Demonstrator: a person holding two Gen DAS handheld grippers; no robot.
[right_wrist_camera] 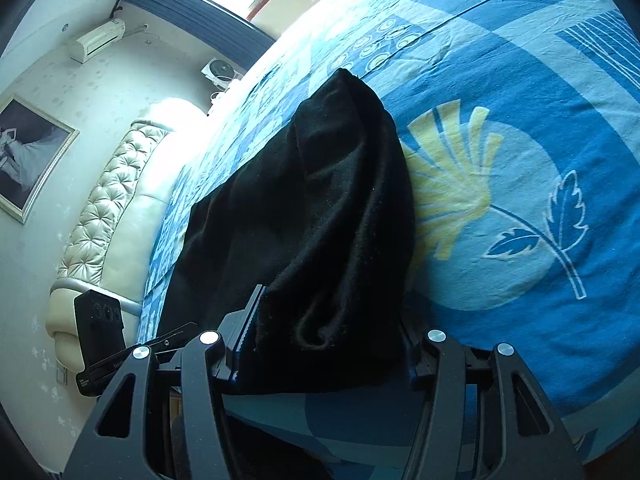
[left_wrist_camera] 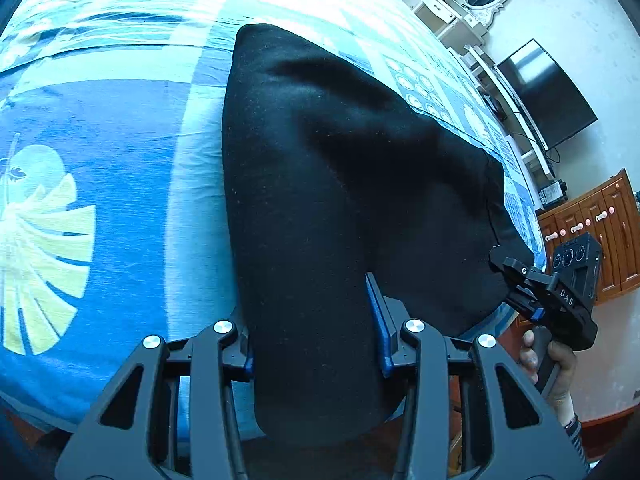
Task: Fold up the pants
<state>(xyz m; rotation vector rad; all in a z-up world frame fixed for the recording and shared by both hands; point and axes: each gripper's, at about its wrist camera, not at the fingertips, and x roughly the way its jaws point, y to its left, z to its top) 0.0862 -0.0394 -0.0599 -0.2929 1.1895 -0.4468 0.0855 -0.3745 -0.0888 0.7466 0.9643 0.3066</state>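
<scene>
Op A: From my remote station, left wrist view: the left gripper is clamped on a thick bunch of the black soft-fabric pants; blue pads press it on both sides.

Op B: I read the same on my feed. The right gripper is closed on another bunched part of the black pants, cloth filling the gap between the fingers.

Op A: Location of the garment?

Op B: Near the edge of the blue patterned bedspread, its far part lying on it and the near ends drawn up into both grippers. The person's hand holds the right gripper's handle.
</scene>
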